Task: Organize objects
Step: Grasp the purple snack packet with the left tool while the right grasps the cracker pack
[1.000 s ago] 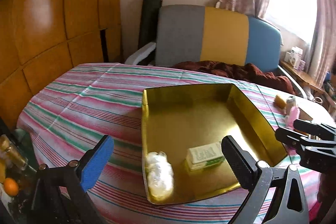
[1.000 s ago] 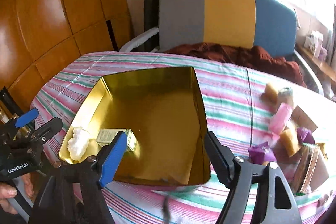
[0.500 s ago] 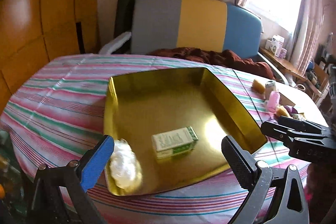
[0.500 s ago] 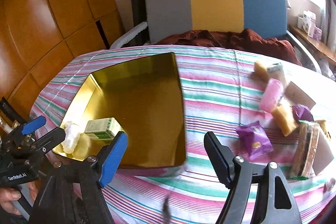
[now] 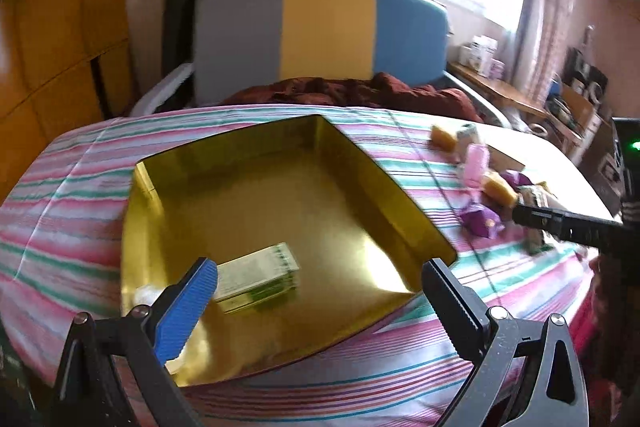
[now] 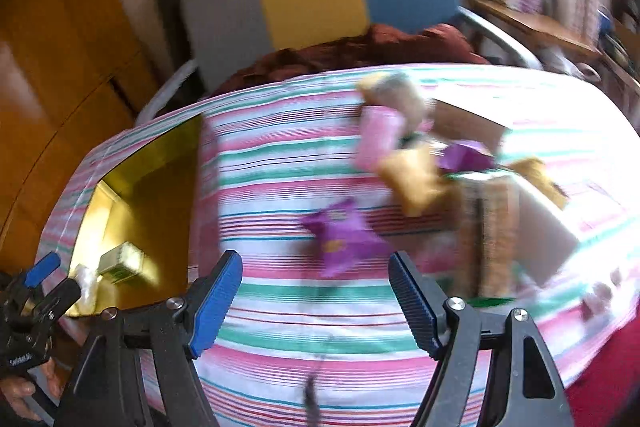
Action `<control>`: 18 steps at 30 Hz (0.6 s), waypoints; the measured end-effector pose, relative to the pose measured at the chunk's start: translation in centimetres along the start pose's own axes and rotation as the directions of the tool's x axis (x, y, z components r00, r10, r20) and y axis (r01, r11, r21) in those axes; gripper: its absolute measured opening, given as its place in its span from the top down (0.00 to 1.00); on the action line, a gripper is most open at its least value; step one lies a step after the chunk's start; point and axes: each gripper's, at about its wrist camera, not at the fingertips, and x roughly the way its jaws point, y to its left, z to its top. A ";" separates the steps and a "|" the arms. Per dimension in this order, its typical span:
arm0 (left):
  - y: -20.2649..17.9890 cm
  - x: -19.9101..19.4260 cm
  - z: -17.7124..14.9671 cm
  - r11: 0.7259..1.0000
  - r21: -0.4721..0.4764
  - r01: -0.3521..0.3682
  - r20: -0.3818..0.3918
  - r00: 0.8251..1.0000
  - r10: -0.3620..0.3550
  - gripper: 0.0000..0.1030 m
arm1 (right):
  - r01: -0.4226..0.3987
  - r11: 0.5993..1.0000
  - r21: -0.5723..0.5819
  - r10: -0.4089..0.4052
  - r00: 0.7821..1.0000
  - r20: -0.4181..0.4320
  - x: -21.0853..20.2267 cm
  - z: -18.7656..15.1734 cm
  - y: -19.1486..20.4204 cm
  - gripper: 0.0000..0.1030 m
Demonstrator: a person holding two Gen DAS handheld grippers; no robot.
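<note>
On the striped table (image 5: 72, 195): gold tray (image 5: 256, 163) holding a green-and-white box (image 5: 260, 277) and a white wad (image 6: 86, 285) near its front edge. Right of the tray, well apart: purple packet (image 6: 340, 239) and a blurred heap of wrapped items (image 6: 416, 171). Left hand-held gripper (image 5: 320, 291) over the tray, jaws apart, empty. Right hand-held gripper (image 6: 316, 291) just before the purple packet, likewise spread and empty.

Your right gripper (image 6: 316, 301) has black frames, silver screws behind the jaws and ribbed blue pads (image 6: 216, 303); your left gripper (image 5: 320, 301) shows one blue pad.
</note>
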 end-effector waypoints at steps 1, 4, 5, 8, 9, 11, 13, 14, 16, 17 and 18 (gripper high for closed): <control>-0.6 0.3 0.2 1.000 0.016 0.014 -0.003 1.000 -0.014 0.01 | 0.015 1.000 0.026 -0.015 1.000 -0.004 -0.1 0.1 -1.1 0.25; -2.5 0.8 0.9 0.996 0.066 0.055 -0.008 0.998 -0.055 0.01 | 0.071 0.991 0.115 -0.070 0.997 -0.018 -0.5 0.7 -4.6 0.25; -3.3 1.0 1.2 0.994 0.085 0.071 -0.009 0.997 -0.070 0.01 | 0.077 0.987 0.142 -0.075 0.997 -0.017 -0.6 0.9 -5.5 0.25; -6.1 1.8 2.3 0.982 0.149 0.116 -0.015 0.993 -0.115 0.01 | 0.093 0.971 0.218 -0.092 0.996 -0.014 -0.8 1.8 -8.3 0.25; -7.2 2.3 2.6 0.976 0.172 0.132 -0.022 0.991 -0.130 0.01 | 0.099 0.968 0.229 -0.100 0.995 -0.009 -0.9 1.9 -8.8 0.25; -9.0 3.2 3.2 0.965 0.200 0.170 -0.048 0.985 -0.163 0.01 | 0.101 0.960 0.261 -0.104 0.995 -0.001 -0.9 2.2 -10.2 0.25; -10.4 4.3 3.8 0.957 0.189 0.221 -0.092 0.974 -0.206 0.04 | 0.048 0.949 0.312 -0.055 0.998 0.012 -0.8 2.3 -11.2 0.25; -11.0 4.8 4.1 0.953 0.178 0.244 -0.112 0.967 -0.227 0.04 | 0.012 0.944 0.330 -0.023 0.999 0.030 -0.8 2.3 -11.6 0.25; -12.4 6.0 4.5 0.948 0.156 0.278 -0.150 0.955 -0.256 0.08 | -0.037 0.931 0.363 0.019 0.998 0.052 -0.6 2.4 -12.2 0.25; -13.3 6.8 4.8 0.944 0.144 0.296 -0.174 0.947 -0.270 0.11 | -0.053 0.928 0.369 0.033 0.998 0.063 -0.6 2.4 -12.4 0.25; -13.8 7.4 4.9 0.942 0.138 0.305 -0.192 0.942 -0.277 0.15 | -0.086 0.924 0.372 0.057 0.994 0.088 -0.9 2.4 -12.6 0.25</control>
